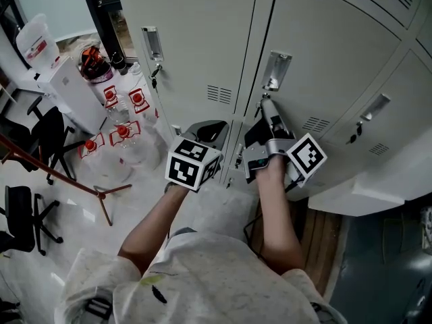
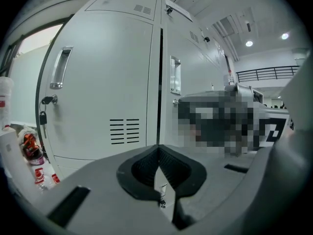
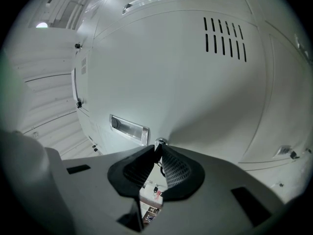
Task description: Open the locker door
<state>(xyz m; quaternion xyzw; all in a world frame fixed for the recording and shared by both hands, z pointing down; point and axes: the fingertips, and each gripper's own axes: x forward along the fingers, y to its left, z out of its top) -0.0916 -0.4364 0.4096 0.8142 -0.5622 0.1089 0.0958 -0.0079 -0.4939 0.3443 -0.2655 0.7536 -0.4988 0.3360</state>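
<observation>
The head view looks steeply down from above the person [image 1: 202,282] onto the lockers [image 1: 202,39]. The left gripper view faces the locker fronts about level, from a small distance. The right gripper view is very near to one door [image 3: 195,92] and tilted; its lock [image 3: 160,142] appears in the head view too.
</observation>
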